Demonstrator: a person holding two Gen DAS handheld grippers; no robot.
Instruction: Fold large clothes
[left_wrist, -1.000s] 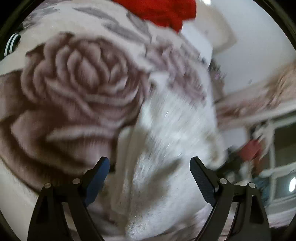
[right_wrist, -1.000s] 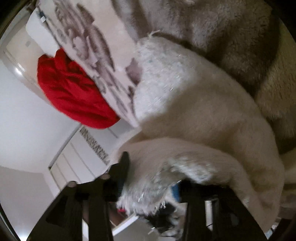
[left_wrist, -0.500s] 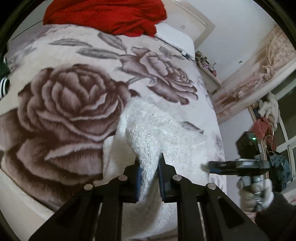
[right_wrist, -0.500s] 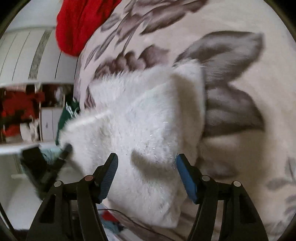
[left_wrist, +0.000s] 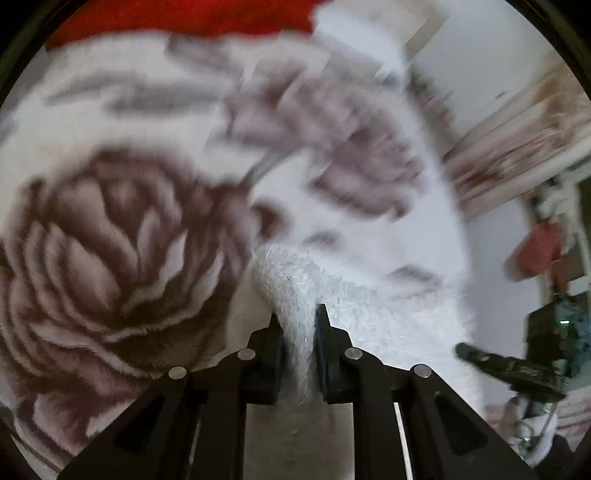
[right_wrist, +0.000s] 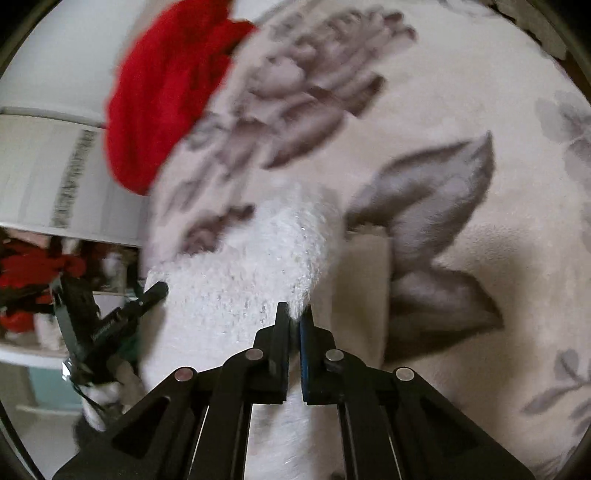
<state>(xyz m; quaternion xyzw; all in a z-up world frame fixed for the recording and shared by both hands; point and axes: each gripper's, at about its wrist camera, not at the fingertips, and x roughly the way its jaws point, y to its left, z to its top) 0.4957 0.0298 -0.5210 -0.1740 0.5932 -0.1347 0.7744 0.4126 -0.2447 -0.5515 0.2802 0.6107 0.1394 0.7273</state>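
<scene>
A white fluffy garment (left_wrist: 354, 306) lies on a bed covered by a cream blanket with large brown roses (left_wrist: 110, 240). My left gripper (left_wrist: 298, 314) is shut on a ridge of the white garment. My right gripper (right_wrist: 294, 314) is shut on another edge of the same garment (right_wrist: 251, 266). The right gripper also shows at the right of the left wrist view (left_wrist: 491, 360), and the left gripper shows at the left of the right wrist view (right_wrist: 140, 299), both at the garment's near edge.
A red garment (right_wrist: 159, 96) is heaped at the far end of the bed and shows in the left wrist view (left_wrist: 177, 18). The rose blanket (right_wrist: 461, 177) spreads to the right. White wardrobe doors (right_wrist: 44, 166) stand beyond the bed. Curtains (left_wrist: 517, 147) hang at the right.
My right gripper has shut on the white garment's edge; half a second ago it was open over it. My left gripper stays shut on the garment, and both views are blurred by motion.
</scene>
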